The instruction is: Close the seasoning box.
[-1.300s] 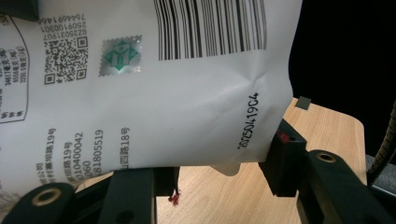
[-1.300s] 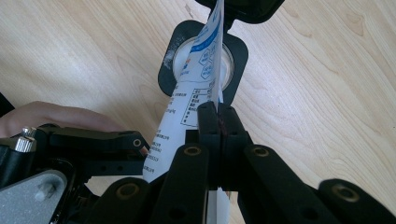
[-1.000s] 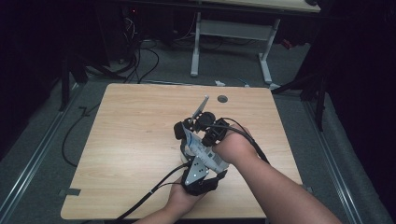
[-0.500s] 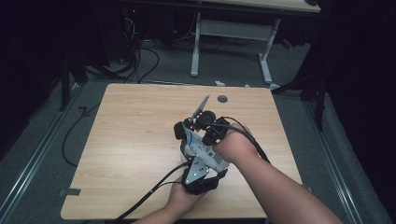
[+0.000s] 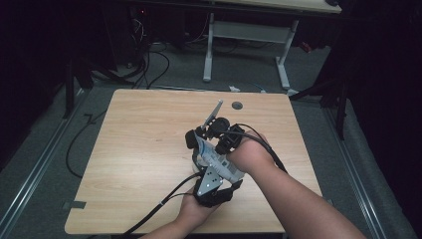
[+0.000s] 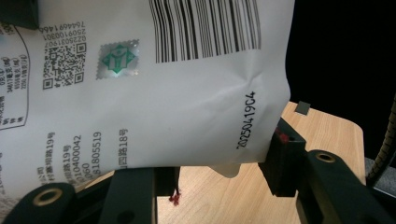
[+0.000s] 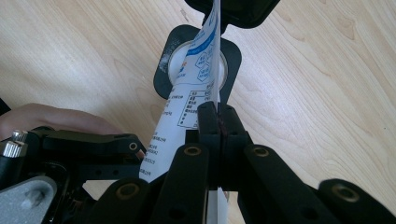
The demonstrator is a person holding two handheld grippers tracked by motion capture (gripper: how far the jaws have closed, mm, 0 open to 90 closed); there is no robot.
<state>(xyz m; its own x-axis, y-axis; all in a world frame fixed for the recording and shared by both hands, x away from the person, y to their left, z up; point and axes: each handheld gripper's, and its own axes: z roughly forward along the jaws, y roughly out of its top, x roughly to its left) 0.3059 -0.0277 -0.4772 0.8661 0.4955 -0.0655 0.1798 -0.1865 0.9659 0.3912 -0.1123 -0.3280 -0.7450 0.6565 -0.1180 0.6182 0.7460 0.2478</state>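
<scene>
Pouch: white flexible plastic pouch (image 6: 140,93) with black barcode, QR code, green stamp, blue print; at table (image 5: 139,149) centre. Left gripper (image 5: 214,191), at 6 o'clock, clamps its body. Right gripper (image 7: 218,122), at 3 o'clock, pinches its thin edge, jaws fully closed.

Counter (image 5: 139,149): left half and far edge bare wood, wide room for a hand to pass. Right strip past the right forearm (image 5: 298,199) also free. Mid-front is blocked: white pouch (image 5: 215,160) w/ left claw (image 5: 199,152) and right claw (image 5: 219,144) bunched on it, claws touching the pouch. Cables (image 5: 159,206) trail off the front-left edge. Small dark disc (image 5: 237,105) near the far edge, well apart from the cluster.
</scene>
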